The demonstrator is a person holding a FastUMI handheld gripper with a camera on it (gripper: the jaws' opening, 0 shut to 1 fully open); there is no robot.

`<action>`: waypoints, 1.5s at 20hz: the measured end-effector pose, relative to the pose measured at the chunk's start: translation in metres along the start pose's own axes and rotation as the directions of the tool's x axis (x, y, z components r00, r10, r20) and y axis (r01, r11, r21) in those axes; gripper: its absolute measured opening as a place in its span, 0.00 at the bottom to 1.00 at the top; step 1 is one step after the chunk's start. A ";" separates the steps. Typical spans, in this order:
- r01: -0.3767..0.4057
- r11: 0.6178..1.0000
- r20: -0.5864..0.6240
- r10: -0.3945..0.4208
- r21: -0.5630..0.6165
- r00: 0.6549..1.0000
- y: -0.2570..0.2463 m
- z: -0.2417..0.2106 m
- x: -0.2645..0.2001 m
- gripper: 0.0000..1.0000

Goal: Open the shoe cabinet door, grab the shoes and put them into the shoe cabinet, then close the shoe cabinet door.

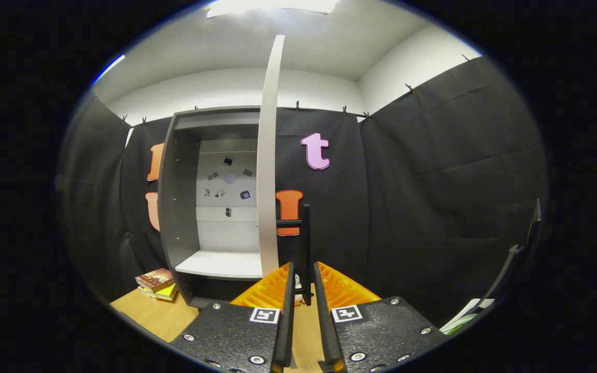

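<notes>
1. The tall dark-grey shoe cabinet [184,207] stands against the booth's black cloth wall, beyond and left of the gripper [303,290]. Its long white door panel [268,155] is swung out edge-on toward the camera, so the inside, with a white shelf [223,263], is open to view.

2. The thin black bar handle [306,233], standing upright off the door's outer face on a short bracket, sits between the gripper's orange ribbed fingers [265,292]. The jaws are drawn close, with only a narrow gap. They look closed around the bar, but whether both pads actually press on it cannot be told from here.

3. Handling, as a judgement: the door is a stiff, flat board on hinges, light to swing and not fragile. The handle looks rigid and smooth (likely a little slippery), so a hold low on the bar, square across it, should keep it from sliding through the ribs.

4. No shoes can be made out; something small and pale lies low between the fingers, too hidden to name.

5. A stack of colourful books [156,284] lies on the light wooden table [148,311] beside the cabinet's base.
</notes>
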State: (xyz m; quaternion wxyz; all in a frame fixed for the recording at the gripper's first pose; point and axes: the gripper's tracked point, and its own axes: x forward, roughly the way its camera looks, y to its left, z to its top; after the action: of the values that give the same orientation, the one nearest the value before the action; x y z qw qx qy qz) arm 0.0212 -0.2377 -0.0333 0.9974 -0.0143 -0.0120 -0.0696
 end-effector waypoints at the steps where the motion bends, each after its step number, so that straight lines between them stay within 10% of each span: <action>1: 0.000 1.000 -0.007 0.000 -0.002 1.000 -0.002 -0.002 0.001 0.23; 15: 0.013 1.000 0.024 -0.013 -0.022 1.000 0.030 0.024 -0.031 0.23; 19: -0.015 1.000 0.020 0.015 -0.024 1.000 0.061 0.021 -0.044 0.39; 24: -0.070 0.998 0.010 0.070 -0.011 0.998 0.109 0.015 -0.052 0.85; 30: -0.136 0.991 -0.033 0.135 -0.011 0.990 0.171 -0.009 -0.056 0.93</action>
State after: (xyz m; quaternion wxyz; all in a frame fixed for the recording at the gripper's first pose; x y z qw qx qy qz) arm -0.0103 -0.0607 -0.0487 0.9998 -0.0204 0.0055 -0.0019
